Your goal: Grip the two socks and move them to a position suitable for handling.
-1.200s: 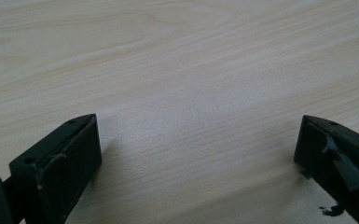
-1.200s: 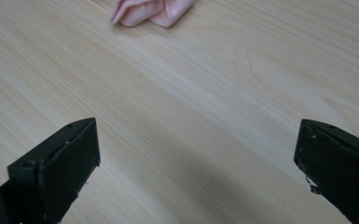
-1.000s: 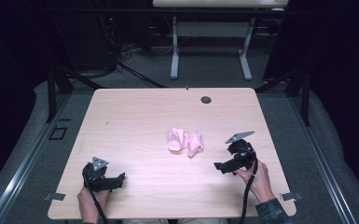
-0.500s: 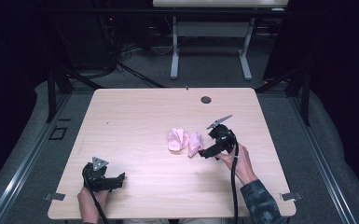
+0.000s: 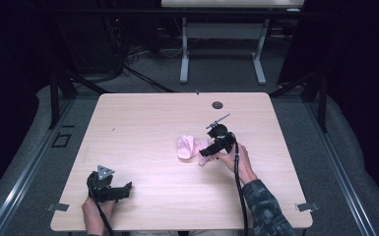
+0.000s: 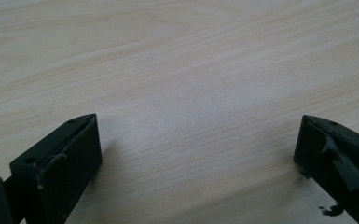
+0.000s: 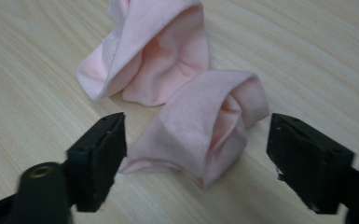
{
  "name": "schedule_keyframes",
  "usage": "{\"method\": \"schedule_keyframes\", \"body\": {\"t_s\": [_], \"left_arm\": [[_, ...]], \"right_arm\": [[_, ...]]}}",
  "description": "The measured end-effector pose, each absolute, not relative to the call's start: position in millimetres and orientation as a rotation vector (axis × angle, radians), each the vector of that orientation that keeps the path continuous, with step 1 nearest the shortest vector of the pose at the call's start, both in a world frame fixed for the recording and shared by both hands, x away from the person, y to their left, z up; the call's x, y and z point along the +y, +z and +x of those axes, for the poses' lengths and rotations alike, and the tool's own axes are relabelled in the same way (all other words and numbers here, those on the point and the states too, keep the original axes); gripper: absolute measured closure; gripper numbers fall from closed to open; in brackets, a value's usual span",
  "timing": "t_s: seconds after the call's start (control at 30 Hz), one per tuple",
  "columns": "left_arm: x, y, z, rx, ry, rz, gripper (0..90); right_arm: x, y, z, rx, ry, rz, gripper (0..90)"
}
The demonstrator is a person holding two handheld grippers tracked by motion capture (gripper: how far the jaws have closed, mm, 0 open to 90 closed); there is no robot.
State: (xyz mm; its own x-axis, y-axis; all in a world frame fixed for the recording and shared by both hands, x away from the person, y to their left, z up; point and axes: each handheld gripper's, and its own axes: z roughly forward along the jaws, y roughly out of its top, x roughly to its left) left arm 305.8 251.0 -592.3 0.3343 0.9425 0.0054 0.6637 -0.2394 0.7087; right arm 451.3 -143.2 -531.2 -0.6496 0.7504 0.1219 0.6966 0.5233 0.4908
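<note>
Item: pink cloth (image 5: 191, 146), crumpled in two folded lobes, lying right of centre on the tabletop (image 5: 142, 123); nearer lobe (image 7: 205, 126) sits between the jaws in the right gripper view

Right gripper (image 5: 207, 153): at the cloth's right edge, jaws spread wide either side of the nearer lobe, nothing pinched yet

Left gripper (image 5: 112, 189): near the front left edge, well apart from the cloth, jaws spread over bare wood (image 6: 191, 93)

Cable grommet (image 5: 217, 104): far side of the tabletop, clear of the work

Risks, as judged: closing here may catch one layer only, so the fold unrolls when lifted; a low approach could push the soft lobe away; the second lobe may drag along
</note>
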Motion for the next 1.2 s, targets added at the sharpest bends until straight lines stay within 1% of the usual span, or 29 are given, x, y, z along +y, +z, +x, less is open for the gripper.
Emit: {"method": "schedule_keyframes", "body": {"t_s": [0.03,0.07,0.2,0.23,0.27,0.3,0.33,0.4,0.47,0.5,0.57,0.63,0.8,0.83,0.87,0.93,0.97,1.0,1.03,1.2], "left_arm": [[251,-592,306,1.404,0.59,1.992,0.6],[251,-592,306,1.404,0.59,1.992,0.6],[251,-592,306,1.404,0.59,1.992,0.6],[251,-592,306,1.404,0.59,1.992,0.6],[251,-592,306,1.403,0.59,1.992,0.6],[251,-592,306,1.403,0.59,1.992,0.6],[251,-592,306,1.403,0.59,1.992,0.6],[251,-592,306,1.404,0.59,1.992,0.6],[251,-592,306,1.404,0.59,1.992,0.6],[251,-592,306,1.404,0.59,1.992,0.6],[251,-592,306,1.404,0.59,1.991,0.6],[251,-592,306,1.404,0.59,1.992,0.6],[251,-592,306,1.407,0.588,1.989,0.6],[251,-592,306,1.406,0.587,1.987,0.6],[251,-592,306,1.404,0.585,1.994,0.6],[251,-592,306,1.404,0.591,1.989,0.6],[251,-593,306,1.403,0.586,1.988,0.6],[251,-593,306,1.403,0.586,1.988,0.6],[251,-593,306,1.403,0.587,1.991,0.6],[251,-592,306,1.403,0.587,1.995,0.6]], "right_arm": [[-143,-531,451,2.649,0.781,1.263,24.9],[-142,-533,452,2.643,0.771,1.273,28.1],[-138,-539,455,2.636,0.693,1.292,43.4],[-137,-541,455,2.618,0.698,1.306,45.9],[-137,-542,456,2.632,0.681,1.311,52.9],[-137,-542,456,2.632,0.681,1.311,52.9],[-137,-543,456,2.635,0.671,1.313,54.8],[-137,-544,456,2.646,0.665,1.312,60.1],[-136,-547,454,2.63,0.694,1.32,68.8],[-136,-547,454,2.63,0.694,1.32,68.8],[-135,-549,451,2.607,0.703,1.328,75.7],[-136,-548,451,2.611,0.704,1.323,79.3],[-141,-542,448,2.612,0.736,1.345,80.0],[-142,-534,442,2.599,0.781,1.341,80.0],[-142,-534,442,2.599,0.781,1.341,80.0],[-143,-524,434,2.607,0.778,1.305,80.0],[-142,-517,424,2.586,0.809,1.29,79.9],[-142,-517,424,2.586,0.809,1.29,79.9],[-143,-509,414,2.617,0.813,1.239,79.7],[-145,-497,392,2.642,0.867,1.19,79.6]]}}
